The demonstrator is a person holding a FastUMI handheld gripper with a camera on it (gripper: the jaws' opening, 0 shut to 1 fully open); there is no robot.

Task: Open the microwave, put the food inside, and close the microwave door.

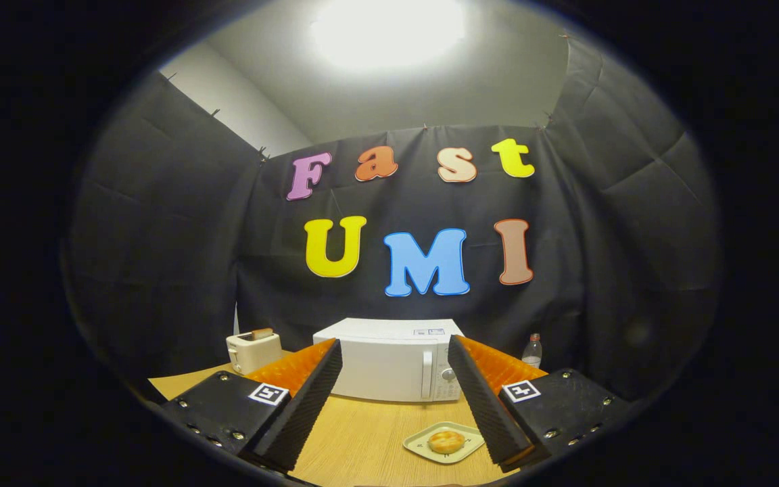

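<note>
Microwave (pixel 389 362) dead ahead, door shut, sitting at the back of the wooden table (pixel 362 439) against the booth wall — nothing opened yet. The gripper (pixel 395 352) hangs above the table with its fingers spread wide and nothing between them but open air and the oven's front. Down near the right finger sits the food (pixel 446 442), a round golden bun on a small plate (pixel 423 452), well short of the microwave. Off to the left stands a toaster (pixel 253 350) with a slice poking out, and a small bottle (pixel 532 350) waits just right of the oven.

First job, by my reading, is the door, and its vertical handle (pixel 427 374) lies right of centre, beside the control panel. Trouble spots? That handle is slim: come in off-line and a finger hits the dials instead, or shoves the whole light-looking box backward. Swing the door and it may need room on the left. Later, the plate looks shallow — pinch the rim badly and the bun could slide off. The bottle looks tippy if the approach drifts right.
</note>
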